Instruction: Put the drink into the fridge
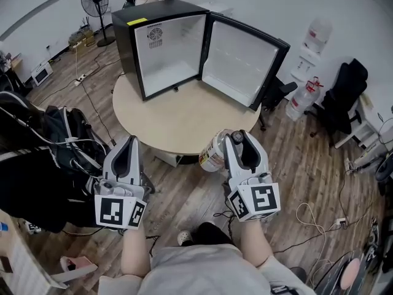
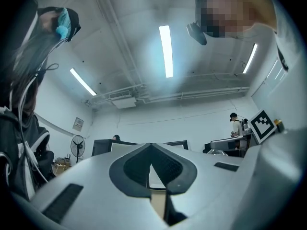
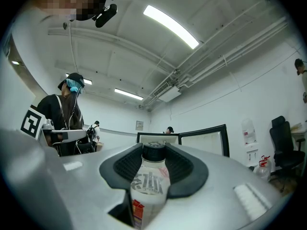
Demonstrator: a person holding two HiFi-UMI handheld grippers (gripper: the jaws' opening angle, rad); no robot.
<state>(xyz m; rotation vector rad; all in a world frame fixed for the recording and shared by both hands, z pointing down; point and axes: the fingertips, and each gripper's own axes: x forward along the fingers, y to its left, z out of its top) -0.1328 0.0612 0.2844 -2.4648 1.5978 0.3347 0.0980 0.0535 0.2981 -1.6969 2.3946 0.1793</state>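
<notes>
A black mini fridge [image 1: 163, 45] stands on the round beige table [image 1: 184, 118], its door [image 1: 242, 63] swung wide open and the white inside empty. My right gripper [image 1: 236, 141] is shut on a drink bottle [image 1: 215, 152] with a pale label and dark cap, held near the table's front edge. In the right gripper view the drink bottle [image 3: 148, 188] sits upright between the black pads [image 3: 180, 169]. My left gripper [image 1: 128, 149] hangs left of the table, shut with nothing in it; the left gripper view shows its jaws closed to a thin slit [image 2: 151, 169].
A dark backpack and cables [image 1: 55, 140] lie at the left on the wood floor. A black office chair [image 1: 344, 94] and water bottles [image 1: 304, 97] stand at the right. A floor fan [image 1: 95, 2] is at the back left. Other people stand in the room.
</notes>
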